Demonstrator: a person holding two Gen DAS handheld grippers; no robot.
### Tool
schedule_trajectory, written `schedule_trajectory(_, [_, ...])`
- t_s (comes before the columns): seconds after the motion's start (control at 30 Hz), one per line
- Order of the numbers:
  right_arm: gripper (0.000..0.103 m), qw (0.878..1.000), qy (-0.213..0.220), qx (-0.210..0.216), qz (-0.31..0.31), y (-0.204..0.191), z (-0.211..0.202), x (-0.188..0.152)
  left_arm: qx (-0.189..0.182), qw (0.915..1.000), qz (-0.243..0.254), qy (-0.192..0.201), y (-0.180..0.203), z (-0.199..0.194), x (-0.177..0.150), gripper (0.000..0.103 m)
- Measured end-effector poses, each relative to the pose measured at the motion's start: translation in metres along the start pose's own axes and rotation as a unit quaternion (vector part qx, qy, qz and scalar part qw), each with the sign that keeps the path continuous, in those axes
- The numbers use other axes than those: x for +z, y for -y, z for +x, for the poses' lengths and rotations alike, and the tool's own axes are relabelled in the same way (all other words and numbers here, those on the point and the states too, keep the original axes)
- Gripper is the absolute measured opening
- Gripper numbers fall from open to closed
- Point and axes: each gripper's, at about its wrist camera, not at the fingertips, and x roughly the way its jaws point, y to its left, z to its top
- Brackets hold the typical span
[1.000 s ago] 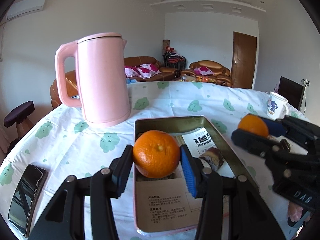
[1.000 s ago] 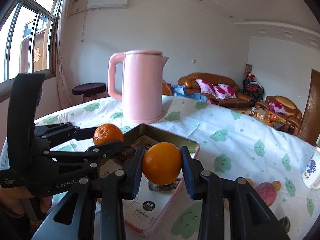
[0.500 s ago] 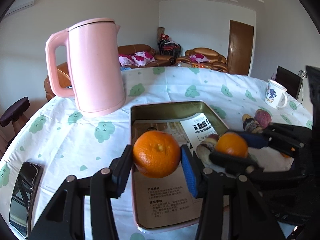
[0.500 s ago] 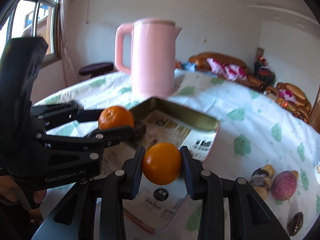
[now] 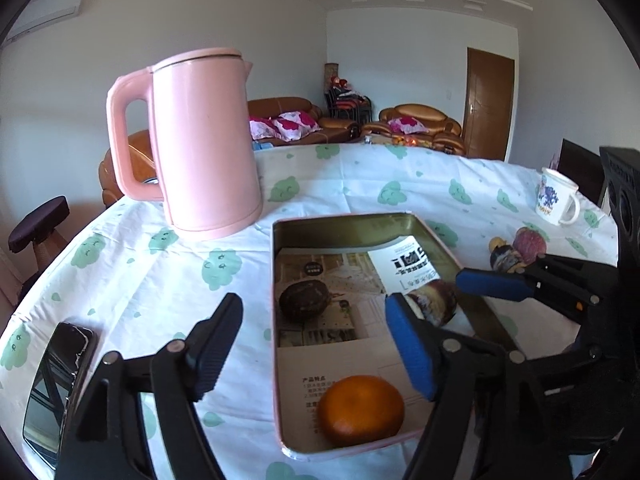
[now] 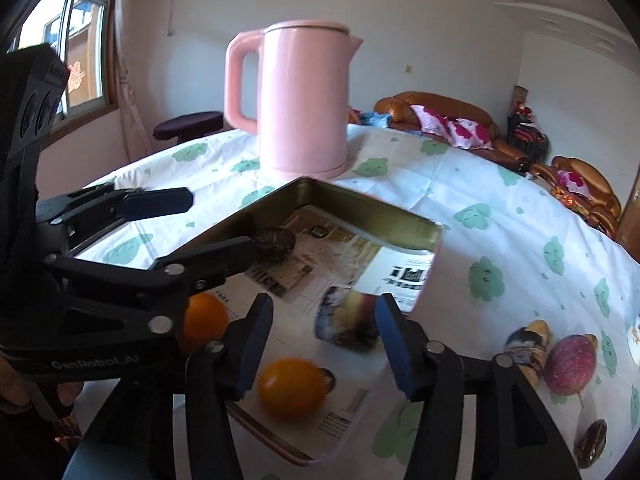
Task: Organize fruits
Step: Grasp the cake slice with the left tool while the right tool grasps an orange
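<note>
**Two oranges down in the tin, loose fruit waiting on the cloth**

Two oranges lie in the paper-lined metal tin (image 6: pixel 362 206). In the right wrist view, one orange (image 6: pixel 291 387) sits near the tin's 6 o'clock rim, directly below the right gripper (image 6: pixel 324 340), whose jaws stand wide apart and hold nothing. The second orange (image 6: pixel 206 320) lies at about 9 o'clock from the first, partly hidden behind the left gripper (image 5: pixel 316 344); the left wrist view shows it close to the near rim, under jaws that are likewise spread and empty. Deeper in the tin rest a dark round fruit (image 5: pixel 305 300) toward 11 o'clock and a dark, blurred cut piece (image 6: pixel 347 324) at 12 o'clock from the right jaws; what that piece is cannot be told.

The step in hand looks like the release: both fruits are in, both grippers are free above them.

Outside the tin, at 3 o'clock on the table (image 6: pixel 500 216), lie a purple-red fruit (image 6: pixel 567 366), a mottled dark-and-yellow piece (image 6: pixel 528 346) touching it, and a small dark fruit (image 6: pixel 590 446) nearer the edge. The next move probably calls for the right gripper to lift clear of the rim, swing toward these, and centre its open jaws on one. A pink kettle (image 5: pixel 204 144) stands beyond the tin, a mug (image 5: pixel 554 198) far right, a phone (image 5: pixel 56 388) at the left.
</note>
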Motion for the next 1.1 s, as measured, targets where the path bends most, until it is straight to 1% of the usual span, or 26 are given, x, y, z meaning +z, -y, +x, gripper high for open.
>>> schedule_trajectory(0.1, [0.056, 1.0, 0.013, -0.018, 0.017, 0.011, -0.011, -0.004, -0.008, 0.9999, -0.005, 0.012, 0.003, -0.005, 0.001, 0.081])
schedule_trajectory(0.17, [0.056, 0.999, 0.022, -0.035, 0.034, 0.023, -0.023, -0.009, -0.016, 0.9997, -0.008, 0.018, 0.007, -0.007, 0.002, 0.086])
schedule_trajectory(0.27, [0.056, 0.996, 0.04, -0.056, 0.065, 0.045, -0.044, -0.015, -0.026, 0.9994, -0.006, 0.024, 0.02, -0.01, 0.002, 0.087])
schedule_trajectory(0.33, [0.056, 0.993, 0.048, -0.068, 0.079, 0.058, -0.057, -0.021, -0.038, 0.9989, 0.001, 0.025, 0.03, -0.011, 0.002, 0.087])
schedule_trajectory(0.37, [0.056, 0.991, 0.052, -0.082, 0.087, 0.067, -0.066, -0.026, -0.042, 0.9988, 0.003, 0.026, 0.035, -0.011, 0.001, 0.087])
schedule_trajectory(0.5, [0.056, 0.984, 0.054, -0.12, 0.122, 0.094, -0.085, -0.041, -0.06, 0.9978, 0.013, 0.027, 0.053, -0.012, 0.001, 0.087])
schedule_trajectory(0.57, [0.056, 0.981, 0.054, -0.132, 0.134, 0.104, -0.094, -0.05, -0.07, 0.997, 0.017, 0.026, 0.061, -0.012, 0.001, 0.087])
schedule_trajectory(0.63, [0.056, 0.976, 0.05, -0.154, 0.144, 0.115, -0.104, -0.061, -0.075, 0.9965, 0.022, 0.028, 0.069, -0.013, 0.001, 0.087])
schedule_trajectory(0.73, [0.056, 0.971, 0.039, -0.174, 0.158, 0.128, -0.114, -0.076, -0.085, 0.9955, 0.031, 0.03, 0.082, -0.013, 0.001, 0.088])
schedule_trajectory(0.77, [0.056, 0.969, 0.035, -0.177, 0.166, 0.133, -0.117, -0.081, -0.087, 0.9952, 0.033, 0.031, 0.086, -0.013, 0.002, 0.09])
schedule_trajectory(0.87, [0.056, 0.968, 0.024, -0.174, 0.18, 0.139, -0.12, -0.09, -0.095, 0.9941, 0.043, 0.03, 0.097, -0.012, 0.002, 0.091])
schedule_trajectory(1.1, [0.056, 0.973, -0.015, -0.152, 0.173, 0.136, -0.105, -0.095, -0.105, 0.9923, 0.062, 0.025, 0.115, -0.011, 0.001, 0.092])
